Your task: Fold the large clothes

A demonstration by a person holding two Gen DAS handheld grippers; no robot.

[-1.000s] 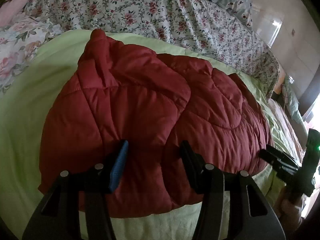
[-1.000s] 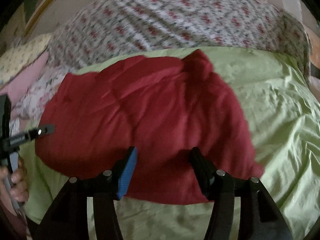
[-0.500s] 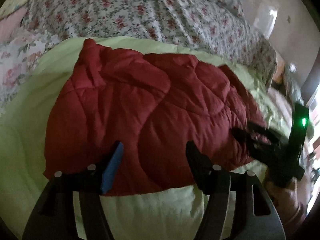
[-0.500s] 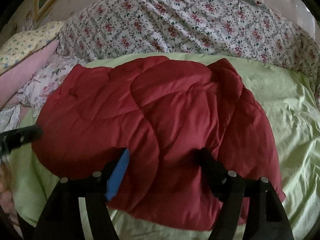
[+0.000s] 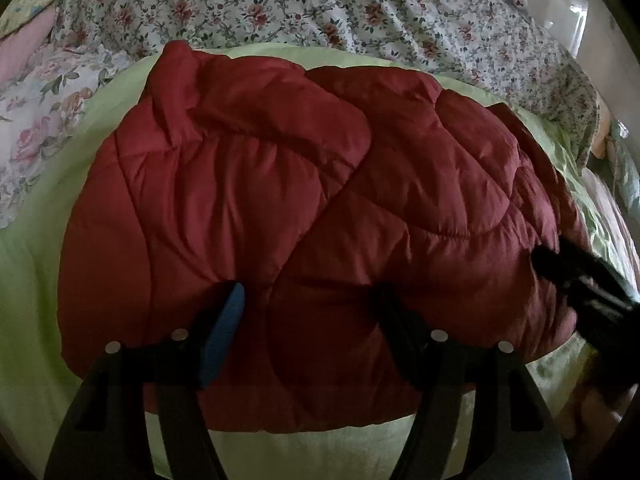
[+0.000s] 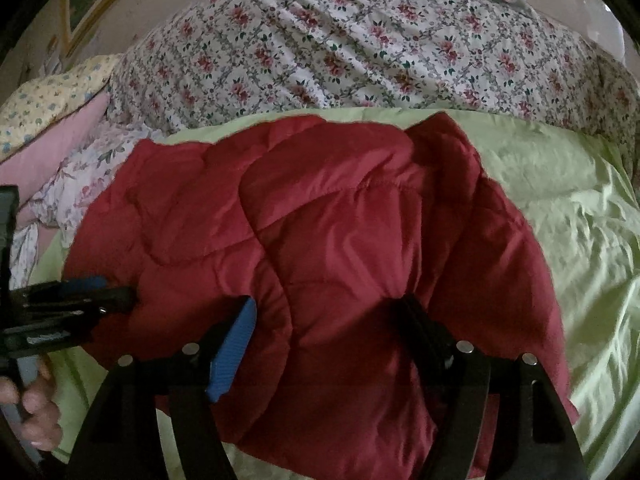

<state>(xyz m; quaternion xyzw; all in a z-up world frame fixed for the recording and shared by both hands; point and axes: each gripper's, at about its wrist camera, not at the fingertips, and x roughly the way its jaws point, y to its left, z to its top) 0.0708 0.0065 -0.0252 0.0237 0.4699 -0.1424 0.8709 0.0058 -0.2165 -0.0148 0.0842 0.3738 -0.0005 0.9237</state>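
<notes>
The red quilted jacket lies bunched in a rough fold on the green sheet of the bed, the floral bedding beyond it. Over the last second I have brought both tools in lower and closer: my left tool now has its fingers spread wide over the near hem, gripping nothing, and my right tool is likewise spread, straddling the padding nearer the jacket's right edge. A moment ago they hung further back. I judge this as lining up for the next fold: both tools are placed to pinch the near edge and carry it over.
</notes>
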